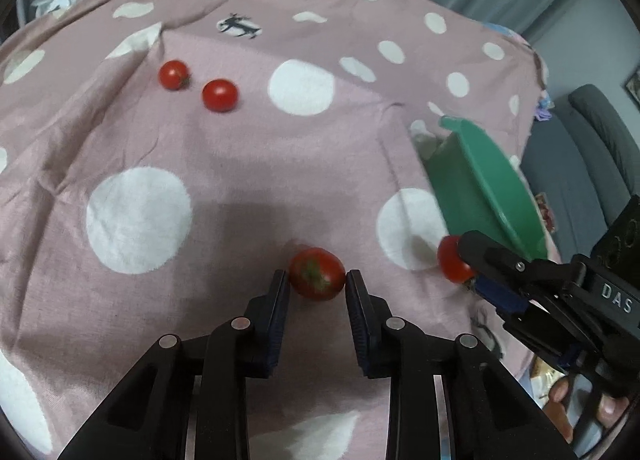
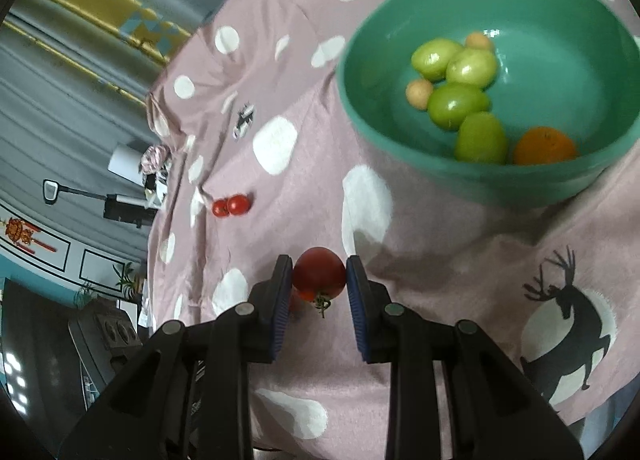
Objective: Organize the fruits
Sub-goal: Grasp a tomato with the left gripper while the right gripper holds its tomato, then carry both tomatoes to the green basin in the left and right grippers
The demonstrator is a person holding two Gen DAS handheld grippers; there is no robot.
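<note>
Down on the pink polka-dot cloth (image 1: 224, 163) that covers the counter, the left claw (image 1: 317, 280) has its two blue-padded fingers on either side of a red tomato (image 1: 317, 274); the right pad touches the fruit, the left pad sits just beside it, so whether it is truly clamped cannot be told. That tomato lies on the cloth with its green calyx turned up toward the camera, its slightly longer axis running across between the fingers. The right claw (image 2: 319, 278) is closed on a second red tomato (image 2: 319, 272), both pads pressed to its sides, stem and small green calyx pointing down and toward the camera. In the left wrist view this same claw (image 1: 466, 272) reaches in from the right, near the counter's right edge, holding its tomato (image 1: 452, 264) just beside the tilted-looking rim of the green bowl (image 1: 492, 187). Two more cherry tomatoes (image 1: 220, 95) lie near each other, well apart from the claws, toward the far left of the cloth. From the right wrist view the bowl (image 2: 472, 179) holds four green fruits (image 2: 458, 104), an orange one (image 2: 544, 145) against the near wall, and two small pale round ones (image 2: 419, 93). Black deer prints (image 2: 568, 320) mark the cloth.
</note>
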